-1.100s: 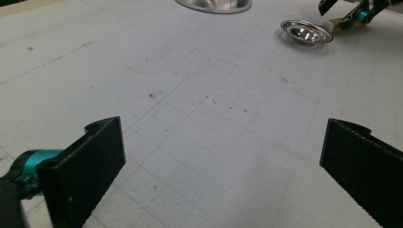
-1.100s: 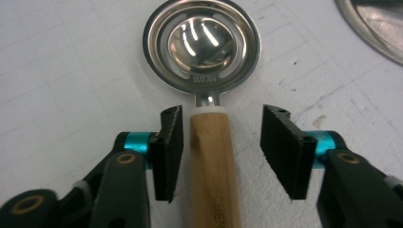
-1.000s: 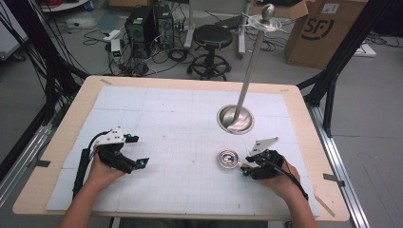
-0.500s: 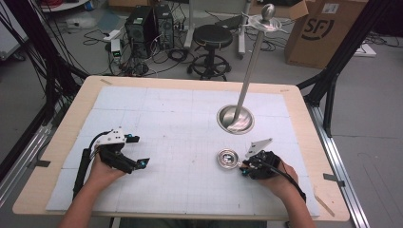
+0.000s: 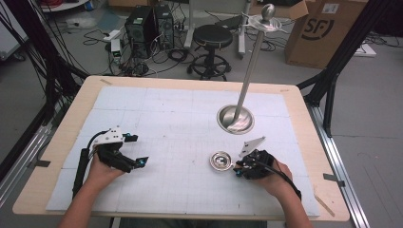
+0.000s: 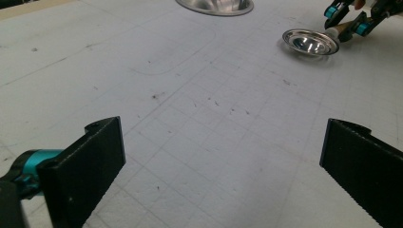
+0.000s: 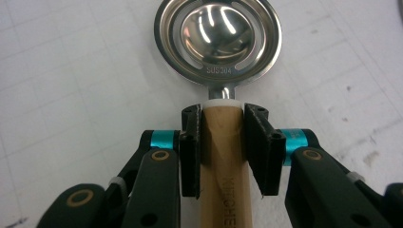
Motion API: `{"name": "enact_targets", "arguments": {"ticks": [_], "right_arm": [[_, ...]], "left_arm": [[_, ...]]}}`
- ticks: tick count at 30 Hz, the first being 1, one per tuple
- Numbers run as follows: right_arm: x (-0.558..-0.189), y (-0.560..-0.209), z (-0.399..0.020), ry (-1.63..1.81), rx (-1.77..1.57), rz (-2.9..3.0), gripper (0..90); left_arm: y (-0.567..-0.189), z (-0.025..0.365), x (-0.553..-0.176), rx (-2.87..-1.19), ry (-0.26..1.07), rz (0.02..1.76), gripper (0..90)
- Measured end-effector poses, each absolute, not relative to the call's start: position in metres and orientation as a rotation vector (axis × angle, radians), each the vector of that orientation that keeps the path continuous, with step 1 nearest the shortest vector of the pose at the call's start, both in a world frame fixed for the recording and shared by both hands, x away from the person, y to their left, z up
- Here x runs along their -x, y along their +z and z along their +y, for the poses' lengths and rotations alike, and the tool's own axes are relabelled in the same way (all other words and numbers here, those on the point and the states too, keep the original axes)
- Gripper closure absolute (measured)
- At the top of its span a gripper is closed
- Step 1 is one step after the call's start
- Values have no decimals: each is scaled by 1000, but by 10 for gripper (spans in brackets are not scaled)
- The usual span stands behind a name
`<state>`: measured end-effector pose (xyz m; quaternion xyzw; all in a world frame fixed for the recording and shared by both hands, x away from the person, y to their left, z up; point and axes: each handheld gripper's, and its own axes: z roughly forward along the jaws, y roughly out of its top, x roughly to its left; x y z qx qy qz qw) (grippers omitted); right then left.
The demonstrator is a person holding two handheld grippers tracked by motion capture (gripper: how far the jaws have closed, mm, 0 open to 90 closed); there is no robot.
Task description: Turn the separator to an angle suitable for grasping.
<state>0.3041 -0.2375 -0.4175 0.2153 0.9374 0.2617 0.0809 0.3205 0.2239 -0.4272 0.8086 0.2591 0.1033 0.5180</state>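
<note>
One small round stainless-steel strainer spoon with a slotted rim and a pale wooden handle lies on the worktop, near the person's right hand. Its polished bowl is empty. The right tool has just closed its two black jaws on the wooden handle, just behind the metal neck; the pads press against both sides of the wood. In the high view the same spoon sits just left of the right tool, bowl up, resting on the mat.

One tall metal stand with a round dished base and a slim rod stands beyond the spoon, near the middle right of the mat. The rod rises at a tilt toward a knob and a flat disc at its top. The dished base holds nothing.

The left tool rests at the left of the mat, well apart from the spoon, with its jaws spread wide and nothing between them.

The worktop is a light wooden board covered by one white gridded mat. Beyond it stand one black round stool, one brown cardboard box and dark computer cases with cables on a grey floor.
</note>
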Motion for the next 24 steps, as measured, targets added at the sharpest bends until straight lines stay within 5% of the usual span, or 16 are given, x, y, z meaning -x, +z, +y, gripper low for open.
{"name": "enact_targets", "arguments": {"ticks": [24], "right_arm": [[-321,-416,-151,730,-399,2932,684]], "left_arm": [[-425,223,-320,-1934,248,615,17]]}}
